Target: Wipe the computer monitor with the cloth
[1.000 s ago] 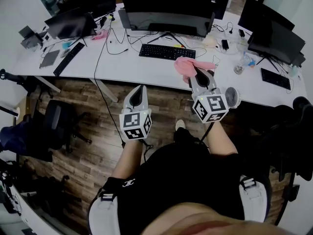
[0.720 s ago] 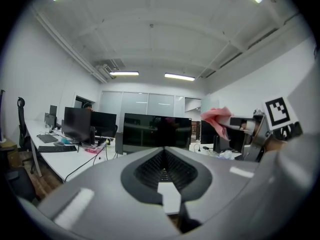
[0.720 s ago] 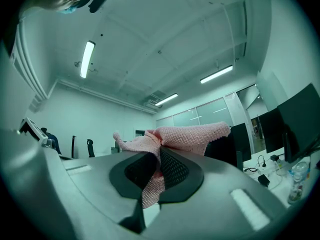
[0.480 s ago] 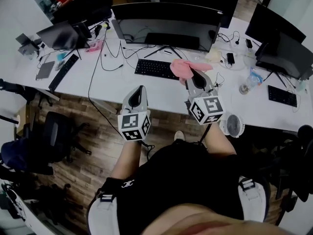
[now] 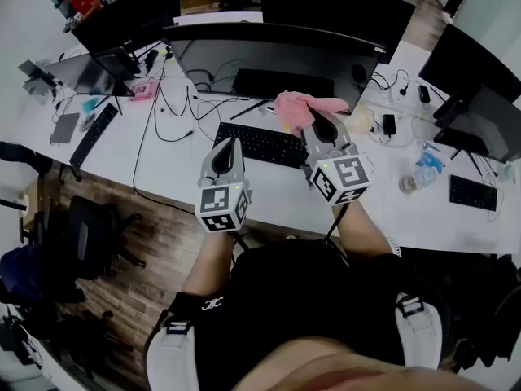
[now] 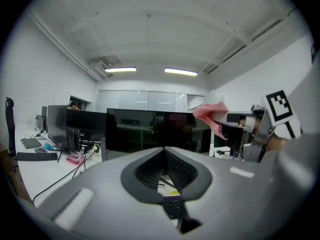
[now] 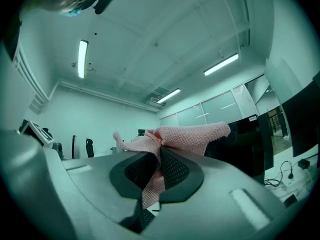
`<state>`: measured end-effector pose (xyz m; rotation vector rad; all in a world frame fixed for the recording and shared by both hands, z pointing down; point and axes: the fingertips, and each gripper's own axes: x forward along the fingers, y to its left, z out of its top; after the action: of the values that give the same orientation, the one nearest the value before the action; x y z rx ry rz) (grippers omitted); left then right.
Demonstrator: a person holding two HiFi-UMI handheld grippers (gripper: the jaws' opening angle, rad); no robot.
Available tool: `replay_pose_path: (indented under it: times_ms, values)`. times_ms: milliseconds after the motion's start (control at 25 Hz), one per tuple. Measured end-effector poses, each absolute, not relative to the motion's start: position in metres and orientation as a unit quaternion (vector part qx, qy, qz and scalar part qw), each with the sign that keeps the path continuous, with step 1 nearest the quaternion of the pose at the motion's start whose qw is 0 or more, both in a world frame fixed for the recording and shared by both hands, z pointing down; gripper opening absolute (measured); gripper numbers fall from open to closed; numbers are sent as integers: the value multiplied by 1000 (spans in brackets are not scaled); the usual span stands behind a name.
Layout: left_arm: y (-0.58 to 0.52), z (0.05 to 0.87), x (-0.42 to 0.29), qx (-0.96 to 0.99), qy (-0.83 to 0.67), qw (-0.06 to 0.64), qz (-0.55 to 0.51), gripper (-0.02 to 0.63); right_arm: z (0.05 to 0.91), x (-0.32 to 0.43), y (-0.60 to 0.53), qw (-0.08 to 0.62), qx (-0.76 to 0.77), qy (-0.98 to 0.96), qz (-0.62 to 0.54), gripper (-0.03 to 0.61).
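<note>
- Because the wiping has to be done with the cloth (image 5: 295, 107), your right claw (image 5: 316, 123) is clamped on it. In the right gripper view the pink knit is pinched between the two jaws. One fold hangs down through the gap and the bulk fans out past the tips, so soft fabric leads, not hard plastic.
- You hold that cloth in the upper middle of the head view, in front of the lower right part of the wide curved monitor (image 5: 269, 55). I cannot tell whether it touches the glass. I judge this as the approach, with no stroke begun.
- Your left claw (image 5: 227, 155) sits left of centre with its jaws closed together on nothing. In the picture its tips lie over the left end of the black keyboard (image 5: 259, 143). It seems kept low and aside so that it is clear of the cloth's path.
- From the left gripper view, the dark screen fills the middle and the pink cloth shows at the upper right of that frame.
- Since the monitor stands at the back of the white desk (image 5: 277, 198), behind the keyboard, you have to reach over the keyboard. That is probably why the right claw is the one held further forward.
</note>
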<state>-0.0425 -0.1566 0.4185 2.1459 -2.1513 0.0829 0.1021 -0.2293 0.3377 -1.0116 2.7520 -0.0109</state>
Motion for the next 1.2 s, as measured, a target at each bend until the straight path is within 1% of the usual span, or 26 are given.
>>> replay_pose_path:
  times_ms: [280, 600, 840, 1200]
  values:
    - [-187, 421, -67, 695, -717, 48, 24, 51, 324, 71, -257, 111, -323, 940, 11, 14]
    - [-207, 415, -102, 713, -700, 38, 29, 51, 328, 35, -273, 104, -341, 934, 8, 14]
    - [-218, 408, -147, 720, -693, 32, 23, 51, 309, -20, -284, 108, -339, 934, 34, 14]
    - [-231, 417, -215, 726, -685, 50, 24, 51, 272, -124, -320, 109, -338, 933, 58, 14]
